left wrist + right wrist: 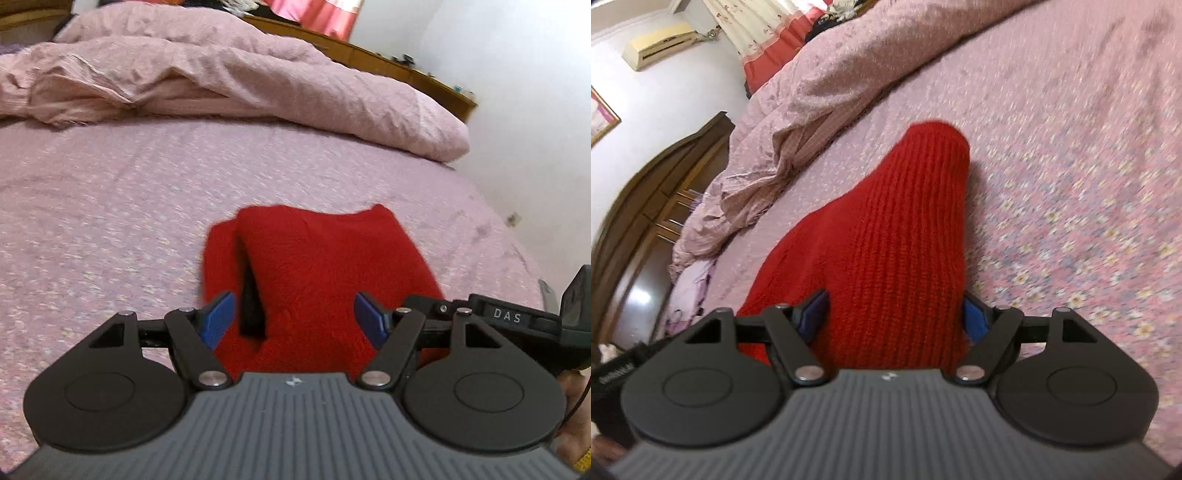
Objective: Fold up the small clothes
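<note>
on the pink bedsheet [110, 206] the red knit garment [314, 258] is lying loosely folded. left gripper [293, 317] and right gripper [895, 319] are both hovering spread, pinching nothing. risk: pads are catching one layer only, dragging the fold open beside the duvet [221, 74].

The letters "DAS" stand in pale print on a small dark label [506, 316] at the right edge of the left wrist view, set on the black body of the other gripper [517, 325] that reaches in there. In the right wrist view, at the lower left edge, a black strap [617, 373] carries a line of pale lettering, too blurred to read. A small pale emblem sits at the top centre of each grey ribbed housing [291, 382]; it holds no legible characters.
</note>
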Available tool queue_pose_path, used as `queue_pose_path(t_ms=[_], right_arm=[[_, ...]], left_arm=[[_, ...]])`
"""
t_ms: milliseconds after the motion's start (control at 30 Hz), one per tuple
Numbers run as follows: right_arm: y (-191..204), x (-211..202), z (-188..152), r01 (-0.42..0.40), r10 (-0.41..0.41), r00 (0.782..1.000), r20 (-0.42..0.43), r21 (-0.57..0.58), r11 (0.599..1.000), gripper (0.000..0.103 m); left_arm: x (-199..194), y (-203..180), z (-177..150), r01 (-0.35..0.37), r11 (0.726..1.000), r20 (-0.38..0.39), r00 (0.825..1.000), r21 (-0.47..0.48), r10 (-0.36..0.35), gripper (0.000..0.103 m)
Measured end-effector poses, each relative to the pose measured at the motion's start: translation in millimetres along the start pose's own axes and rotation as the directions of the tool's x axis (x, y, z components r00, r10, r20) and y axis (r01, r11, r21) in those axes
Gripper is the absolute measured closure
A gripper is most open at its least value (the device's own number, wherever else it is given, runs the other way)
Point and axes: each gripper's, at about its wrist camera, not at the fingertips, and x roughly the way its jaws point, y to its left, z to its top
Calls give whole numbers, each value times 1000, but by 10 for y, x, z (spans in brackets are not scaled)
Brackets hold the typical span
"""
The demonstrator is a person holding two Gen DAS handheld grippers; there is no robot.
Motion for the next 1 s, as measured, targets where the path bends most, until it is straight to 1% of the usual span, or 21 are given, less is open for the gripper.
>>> queue_pose_path(t_ms=[33, 100, 133, 167, 200, 233, 267, 300, 400, 467, 500, 533, 567, 633, 667, 700, 767, 800, 867, 933, 1000], right_arm=[[-13, -47, -4, 15, -15, 1000, 16, -18, 1000, 26], [37, -162, -30, 56, -51, 996, 68, -77, 995, 26], [54, -192, -37, 70, -61, 994, 86, -101, 992, 26], [77, -229, -45, 86, -73, 992, 106, -123, 989, 26], [91, -248, -50, 95, -79, 990, 119, -136, 986, 26], [97, -251, -49, 96, -78, 989, 126, -144, 985, 26], [92, -255, -50, 95, -77, 989, 128, -145, 985, 26], [83, -256, -50, 93, -75, 989, 129, -138, 986, 26], [104, -272, -48, 62, -46, 989, 141, -115, 991, 27], [154, -312, -48, 4, 13, 989, 148, -113, 994, 27], [190, -325, -51, -26, 44, 988, 151, -122, 992, 27], [241, -338, -61, -50, 71, 985, 158, -135, 990, 30], [281, -343, -69, -64, 87, 983, 160, -143, 988, 36], [349, -321, -80, -93, 113, 984, 139, -141, 986, 41], [362, -289, -90, -110, 126, 985, 121, -134, 985, 47], [374, -235, -110, -120, 133, 987, 93, -132, 984, 49], [408, -135, -177, -87, 97, 994, 58, -162, 983, 54], [421, -81, -221, -68, 77, 996, 44, -185, 980, 54], [457, -32, -295, -43, 54, 997, 46, -227, 973, 55], [522, -23, -339, -11, 29, 998, 57, -291, 957, 55], [571, -11, -362, 18, 4, 998, 67, -327, 945, 55]], left_arm=[[47, -9, -7, 12, 1000, -15, 1000, -3, -12, 33], [136, 1, -45, 25, 1000, -47, 999, -19, -26, 43], [186, 15, -64, 26, 999, -57, 998, -28, -28, 46], [228, 34, -87, 21, 999, -66, 998, -37, -24, 56], [252, 53, -106, 22, 999, -75, 997, -48, -26, 72], [248, 77, -113, 29, 998, -73, 997, -64, -33, 74], [223, 96, -111, 40, 996, -60, 997, -81, -45, 79], [164, 118, -93, 51, 994, -38, 998, -93, -55, 81], [-70, 155, 10, 65, 994, 34, 998, -86, -62, 82], [-183, 173, 44, 54, 996, 47, 998, -67, -51, 82], [-220, 211, 36, 42, 997, 42, 998, -68, -39, 82], [-228, 250, 10, 32, 997, 30, 999, -76, -30, 82], [-222, 306, -31, 23, 996, 16, 1000, -89, -22, 82], [-166, 441, -133, 3, 991, -25, 1000, -132, -7, 82], [-116, 518, -187, -6, 987, -48, 999, -159, -2, 82], [-65, 575, -230, -14, 984, -67, 998, -180, 2, 82], [54, 684, -305, -22, 978, -97, 995, -207, 2, 81], [106, 712, -330, -25, 977, -104, 995, -214, 2, 81], [164, 733, -360, -29, 975, -105, 994, -219, 6, 80], [174, 697, -348, -35, 978, -97, 995, -203, 15, 80], [176, 664, -334, -46, 981, -89, 996, -187, 30, 77]])
